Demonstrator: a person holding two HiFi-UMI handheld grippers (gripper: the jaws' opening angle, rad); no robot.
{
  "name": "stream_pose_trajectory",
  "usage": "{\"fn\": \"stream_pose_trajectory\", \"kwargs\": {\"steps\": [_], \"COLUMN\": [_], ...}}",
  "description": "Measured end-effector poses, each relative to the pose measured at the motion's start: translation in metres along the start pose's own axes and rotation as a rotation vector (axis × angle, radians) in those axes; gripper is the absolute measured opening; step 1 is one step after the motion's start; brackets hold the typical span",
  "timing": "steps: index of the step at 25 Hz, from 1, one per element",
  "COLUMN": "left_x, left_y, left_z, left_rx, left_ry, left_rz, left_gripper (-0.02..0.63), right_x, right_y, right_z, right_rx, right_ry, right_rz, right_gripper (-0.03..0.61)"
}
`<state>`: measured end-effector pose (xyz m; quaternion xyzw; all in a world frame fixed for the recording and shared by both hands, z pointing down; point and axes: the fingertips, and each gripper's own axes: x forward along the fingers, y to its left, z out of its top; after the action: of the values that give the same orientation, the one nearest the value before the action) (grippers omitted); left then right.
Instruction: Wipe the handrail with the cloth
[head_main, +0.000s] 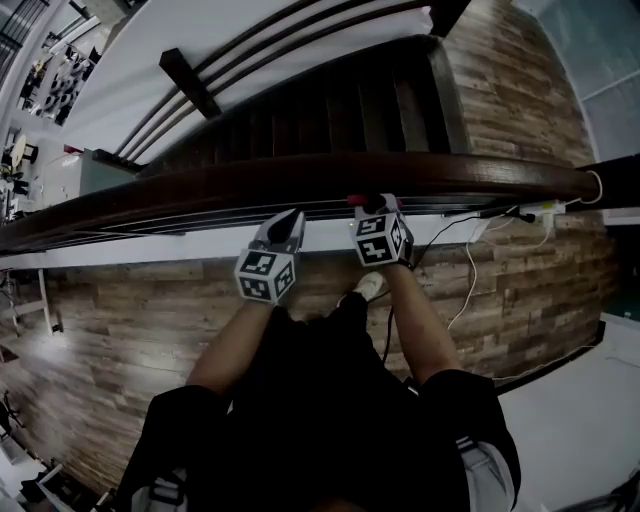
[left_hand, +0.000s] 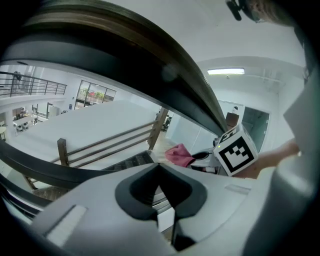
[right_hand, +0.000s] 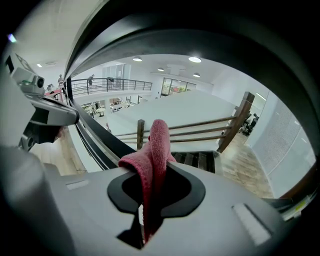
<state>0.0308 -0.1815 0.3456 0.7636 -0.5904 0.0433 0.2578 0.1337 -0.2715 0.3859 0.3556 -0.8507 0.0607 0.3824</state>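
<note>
A dark wooden handrail (head_main: 300, 176) runs across the head view, just beyond both grippers. My right gripper (head_main: 372, 203) is shut on a red cloth (right_hand: 154, 152), which sticks up out of its jaws and shows as a small red edge (head_main: 357, 200) against the rail's near side. My left gripper (head_main: 290, 216) is shut with nothing in it, its tip just under the rail, left of the right one. In the left gripper view the handrail (left_hand: 150, 65) arches overhead, with the cloth (left_hand: 179, 154) and the right gripper (left_hand: 235, 152) to the right.
Beyond the rail a dark staircase (head_main: 340, 110) with a lower railing (head_main: 190, 85) drops away. White cables (head_main: 470, 270) and a power strip (head_main: 540, 208) lie at the right on the wood-plank floor (head_main: 120, 310). The person's shoe (head_main: 368, 287) is under the grippers.
</note>
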Motion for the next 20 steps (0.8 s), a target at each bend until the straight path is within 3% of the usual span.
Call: {"fn": "stream_pose_trajectory", "kwargs": {"steps": [20], "left_x": [-0.078], "left_y": [0.099], "left_z": [0.008], "left_rx": [-0.058], "left_ry": [-0.066], "left_rz": [0.157], "left_gripper": [-0.002], "right_x": [0.033], "right_y": [0.104], "right_z": [0.055], "right_rx": [-0.091], "right_ry": [-0.023], "right_rz": [0.078], "right_gripper": [0.044]}}
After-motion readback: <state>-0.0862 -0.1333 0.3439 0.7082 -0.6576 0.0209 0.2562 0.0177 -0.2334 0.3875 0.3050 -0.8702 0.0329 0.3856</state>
